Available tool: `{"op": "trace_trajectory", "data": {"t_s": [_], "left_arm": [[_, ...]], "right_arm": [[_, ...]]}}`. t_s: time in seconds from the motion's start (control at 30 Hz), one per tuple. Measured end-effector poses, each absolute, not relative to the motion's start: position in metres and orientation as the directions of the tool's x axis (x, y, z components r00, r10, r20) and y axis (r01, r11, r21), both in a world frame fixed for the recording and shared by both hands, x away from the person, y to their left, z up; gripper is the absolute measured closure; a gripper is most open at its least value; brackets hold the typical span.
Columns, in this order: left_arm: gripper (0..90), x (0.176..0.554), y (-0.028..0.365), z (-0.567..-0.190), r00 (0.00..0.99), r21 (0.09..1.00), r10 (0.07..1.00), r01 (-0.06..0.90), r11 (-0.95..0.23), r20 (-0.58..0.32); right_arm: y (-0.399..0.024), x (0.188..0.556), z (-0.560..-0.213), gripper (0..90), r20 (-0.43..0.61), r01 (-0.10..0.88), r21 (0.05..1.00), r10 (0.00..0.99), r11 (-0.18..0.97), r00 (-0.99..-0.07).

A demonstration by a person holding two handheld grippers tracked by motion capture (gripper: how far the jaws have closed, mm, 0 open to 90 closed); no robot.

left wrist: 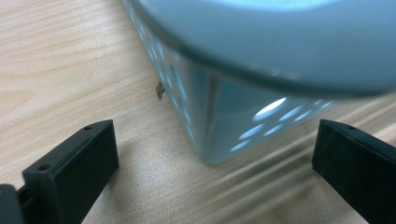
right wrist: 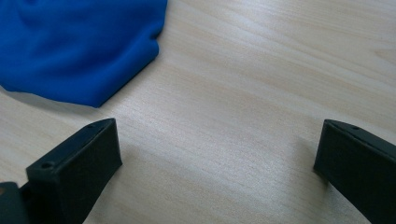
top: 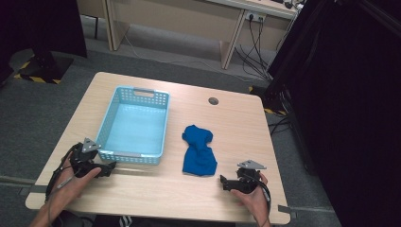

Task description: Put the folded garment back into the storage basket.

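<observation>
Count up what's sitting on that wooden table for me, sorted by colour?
Light blue: 1, the basket
Dark blue: 1, the crumpled cloth
Black: 2, the left gripper and the right gripper, both open, nothing between the jaws
Total: 4

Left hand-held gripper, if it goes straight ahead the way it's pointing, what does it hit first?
Most likely the near corner of the light blue basket, which sits right ahead between the open jaws of the left hand-held gripper.

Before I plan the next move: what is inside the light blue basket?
The basket shows a bare pale floor, with nothing in it. The blue cloth lies outside, on the table. Only the strip behind its near wall is hidden.
</observation>
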State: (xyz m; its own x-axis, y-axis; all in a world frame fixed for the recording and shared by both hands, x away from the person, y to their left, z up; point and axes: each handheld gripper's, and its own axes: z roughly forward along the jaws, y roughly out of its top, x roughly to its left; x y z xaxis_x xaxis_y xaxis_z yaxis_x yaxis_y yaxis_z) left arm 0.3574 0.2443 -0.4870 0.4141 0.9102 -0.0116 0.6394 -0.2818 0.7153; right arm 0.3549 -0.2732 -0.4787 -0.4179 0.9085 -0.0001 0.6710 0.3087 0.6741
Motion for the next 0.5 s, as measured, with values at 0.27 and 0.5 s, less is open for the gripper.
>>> {"op": "trace_trajectory", "data": {"t_s": [0.27, 0.5], "left_arm": [[0.0, 0.3574, 0.2443, -0.487, 0.414, 0.715, 0.91, 0.639, -0.282, -0.012], [0.0, 0.3574, 0.2443, -0.487, 0.414, 0.715, 0.91, 0.639, -0.282, -0.012]], "right_arm": [[-0.2727, 0.3547, -0.478, 0.9, 0.001, 0.676, 0.668, 0.908, 0.311, -0.418], [-0.2727, 0.3549, -0.4773, 0.9, 0.001, 0.681, 0.662, 0.908, 0.314, -0.419]]}}
